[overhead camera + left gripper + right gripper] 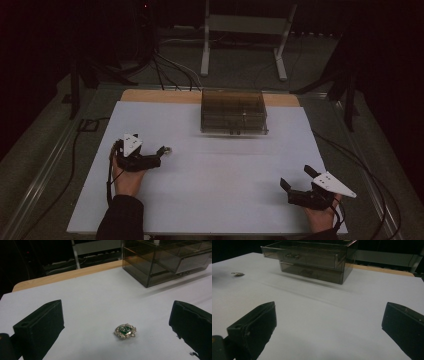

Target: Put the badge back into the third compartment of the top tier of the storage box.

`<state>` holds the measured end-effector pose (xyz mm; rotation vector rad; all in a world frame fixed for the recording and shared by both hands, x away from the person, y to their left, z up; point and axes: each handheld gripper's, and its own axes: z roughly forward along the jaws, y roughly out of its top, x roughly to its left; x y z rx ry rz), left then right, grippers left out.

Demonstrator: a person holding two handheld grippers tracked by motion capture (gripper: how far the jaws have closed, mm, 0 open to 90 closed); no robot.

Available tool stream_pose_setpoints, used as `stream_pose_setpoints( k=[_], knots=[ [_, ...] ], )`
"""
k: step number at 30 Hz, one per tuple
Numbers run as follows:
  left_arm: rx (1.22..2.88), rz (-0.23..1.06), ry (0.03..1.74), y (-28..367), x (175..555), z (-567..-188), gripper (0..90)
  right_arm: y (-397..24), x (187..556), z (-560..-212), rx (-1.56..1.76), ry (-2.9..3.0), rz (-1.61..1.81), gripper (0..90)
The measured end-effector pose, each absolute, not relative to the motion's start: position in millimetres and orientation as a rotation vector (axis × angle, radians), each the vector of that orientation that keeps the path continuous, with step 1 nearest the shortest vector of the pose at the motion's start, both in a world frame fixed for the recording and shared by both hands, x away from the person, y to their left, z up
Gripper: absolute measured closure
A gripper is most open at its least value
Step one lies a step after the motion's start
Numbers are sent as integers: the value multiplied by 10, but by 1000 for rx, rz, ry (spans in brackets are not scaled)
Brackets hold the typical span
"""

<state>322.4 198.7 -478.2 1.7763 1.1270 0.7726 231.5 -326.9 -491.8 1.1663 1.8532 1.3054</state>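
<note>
A small silver brooch with a green centre [125, 331] lies flat on the white table sheet [215, 190], between the spread jaws of the left gripper [117, 322], untouched. The smoky clear drawer box [233, 112] stands near the far edge. The right gripper [297, 181] rests well apart, jaws wide, holding nothing

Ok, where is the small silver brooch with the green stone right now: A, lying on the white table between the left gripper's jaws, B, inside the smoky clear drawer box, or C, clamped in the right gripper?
A: the small silver brooch with the green stone lies on the white table, untouched, between the left gripper's open jaws.
</note>
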Motion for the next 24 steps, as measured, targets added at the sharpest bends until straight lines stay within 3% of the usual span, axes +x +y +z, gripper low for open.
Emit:
stream_pose_setpoints(
  k=[24],
  knots=[
    [1822,730,1156,1957,3357,-4909,30,-3262,2318,-4918,1167,1856,1307,0]
  ],
)
